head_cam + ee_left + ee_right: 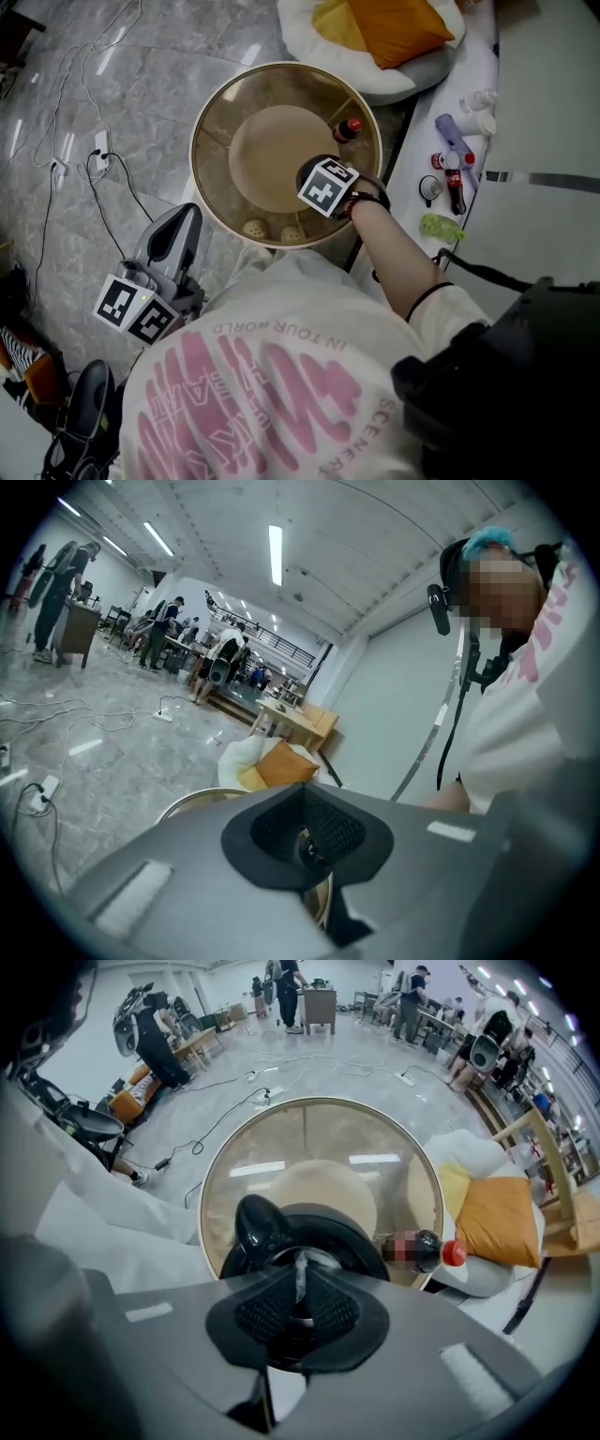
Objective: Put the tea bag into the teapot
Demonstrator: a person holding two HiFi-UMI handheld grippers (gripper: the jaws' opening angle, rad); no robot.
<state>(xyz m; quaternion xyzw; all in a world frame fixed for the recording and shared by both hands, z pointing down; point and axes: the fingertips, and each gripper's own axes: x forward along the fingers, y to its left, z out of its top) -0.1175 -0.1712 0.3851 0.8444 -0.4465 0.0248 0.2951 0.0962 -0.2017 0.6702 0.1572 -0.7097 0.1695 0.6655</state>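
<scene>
The tea bag, judged light, limp and easily torn, is pinched by a thin upper edge between the narrowed pads of the right gripper, just over the mouth of the black teapot on the round table. A gentle hold on that edge is judged enough. The left gripper is seen closed and empty, well apart at the near left.

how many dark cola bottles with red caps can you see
2. One dark red-capped cola bottle is on the round glass table, near its far right edge. The other is on the white surface to the right. More may be hidden behind the person.
</scene>
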